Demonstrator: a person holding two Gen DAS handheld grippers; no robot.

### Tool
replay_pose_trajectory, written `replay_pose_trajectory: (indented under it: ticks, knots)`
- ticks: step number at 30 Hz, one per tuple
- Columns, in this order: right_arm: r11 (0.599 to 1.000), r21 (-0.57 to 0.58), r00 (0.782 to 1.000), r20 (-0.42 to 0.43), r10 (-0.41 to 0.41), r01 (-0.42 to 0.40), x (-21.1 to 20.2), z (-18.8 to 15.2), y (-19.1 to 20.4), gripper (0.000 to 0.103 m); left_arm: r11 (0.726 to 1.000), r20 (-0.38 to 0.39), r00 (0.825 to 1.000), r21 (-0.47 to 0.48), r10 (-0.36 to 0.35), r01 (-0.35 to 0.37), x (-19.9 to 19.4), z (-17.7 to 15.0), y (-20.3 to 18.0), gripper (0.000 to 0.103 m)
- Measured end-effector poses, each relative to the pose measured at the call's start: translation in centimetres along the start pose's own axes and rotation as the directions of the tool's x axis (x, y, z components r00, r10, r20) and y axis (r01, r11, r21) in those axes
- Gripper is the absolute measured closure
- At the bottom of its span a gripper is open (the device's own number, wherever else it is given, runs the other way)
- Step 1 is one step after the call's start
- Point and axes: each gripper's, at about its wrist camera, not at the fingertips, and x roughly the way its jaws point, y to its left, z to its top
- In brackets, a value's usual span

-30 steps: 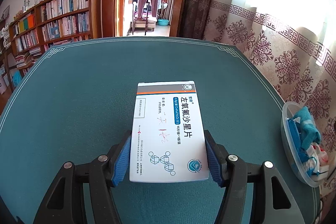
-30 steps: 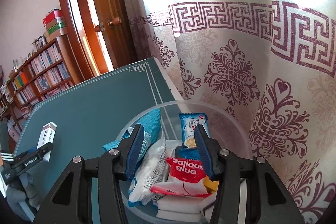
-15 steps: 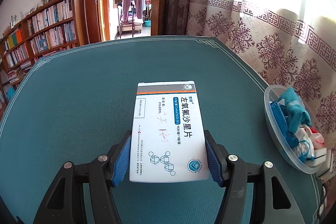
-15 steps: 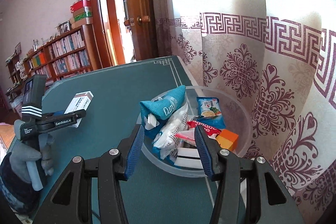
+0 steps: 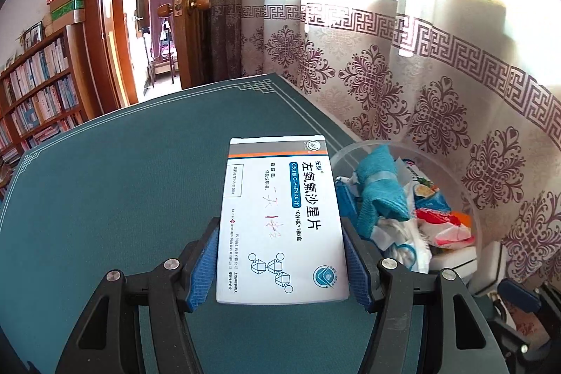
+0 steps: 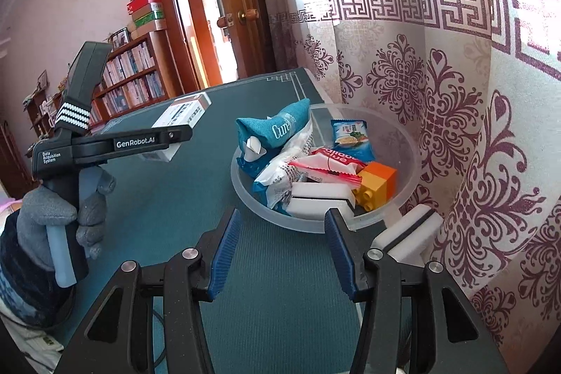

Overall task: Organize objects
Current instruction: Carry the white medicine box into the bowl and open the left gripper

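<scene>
White cardboard medicine box (image 5: pixel 280 223) w/ blue print sits clamped between blue pads of left gripper (image 5: pixel 282 255), raised above green table mat (image 5: pixel 115 184), just left of clear round plastic bowl (image 6: pixel 413 146). Box's long axis runs straight out from jaws, orange-striped end pointing away, printed face up. Right gripper (image 6: pixel 282 247) has jaws apart, nothing between them, near side of bowl. Only right wrist view shows gray-gloved hand (image 6: pixel 59 216) on left tool, orange toy brick (image 6: pixel 377 184) in bowl, white sponge (image 6: pixel 406 233) just right of bowl. Left wrist view alone shows box's lettering.
</scene>
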Motion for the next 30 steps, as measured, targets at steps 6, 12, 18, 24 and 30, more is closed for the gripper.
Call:
replay_pose_trajectory:
  ticks: [6, 12, 18, 24, 30]
  knots:
    - [0.999, 0.025, 1.0, 0.0, 0.03, -0.03, -0.3, -0.7, -1.0, 0.051, 0.993, -0.049, 0.994, 0.061, -0.094, 0.097, 0.8, 1.9, -5.4, 0.036]
    - [0.998, 0.045, 0.999, -0.008, 0.042, -0.042, -0.4, -1.2, -1.6, 0.051, 0.983, -0.068, 0.987, 0.104, -0.145, 0.152, 2.0, 3.0, -9.5, 0.036]
    - [0.996, 0.038, 0.997, -0.016, 0.078, -0.078, -0.4, -1.5, -1.2, 0.051, 0.98, -0.09, 0.986, 0.125, -0.142, 0.153, 3.9, 3.6, -11.6, 0.036]
    - [0.997, 0.036, 0.997, -0.003, 0.073, -0.073, -0.8, -1.5, -1.3, 0.051, 0.983, -0.095, 0.987, 0.114, -0.134, 0.144, 4.8, 3.7, -11.7, 0.018]
    - [0.997, 0.042, 0.998, -0.006, 0.068, -0.067, -0.8, -1.5, -1.4, 0.051, 0.986, -0.06, 0.991, 0.107, -0.123, 0.128, 3.3, 3.7, -10.5, 0.012]
